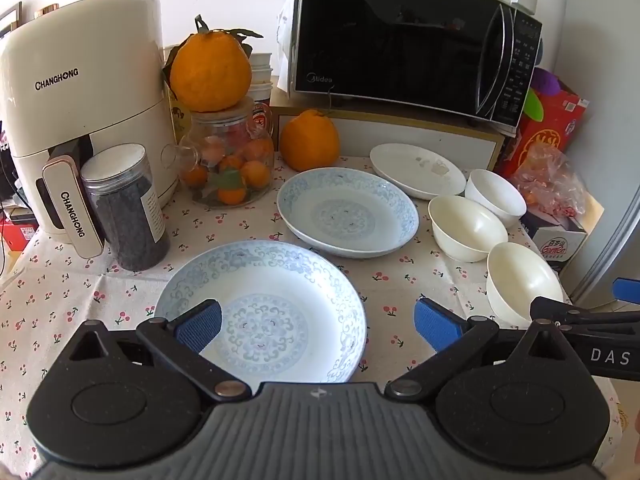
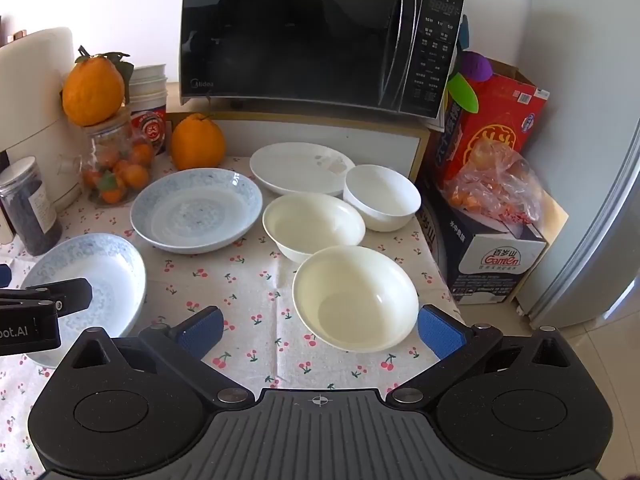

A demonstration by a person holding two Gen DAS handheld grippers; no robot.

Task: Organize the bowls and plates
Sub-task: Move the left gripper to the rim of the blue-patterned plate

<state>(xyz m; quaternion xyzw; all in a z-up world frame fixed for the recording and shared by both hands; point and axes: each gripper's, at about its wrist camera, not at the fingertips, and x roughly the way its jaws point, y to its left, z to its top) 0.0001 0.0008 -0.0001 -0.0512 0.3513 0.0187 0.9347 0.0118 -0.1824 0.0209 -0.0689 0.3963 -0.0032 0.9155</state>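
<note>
Both tongs, left (image 1: 318,326) and right (image 2: 318,330), gape over empty dishes; a glass jar (image 1: 228,164) holds small oranges.

White walls (image 2: 568,20), cherry-print tablecloth (image 2: 256,280), black microwave (image 2: 304,36) on a wooden shelf (image 2: 304,120)

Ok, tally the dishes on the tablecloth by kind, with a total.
Blue-patterned plates: 2, near and far
Plain white plate: 1
White bowls: 3, near, middle, far
Total: 6
</note>
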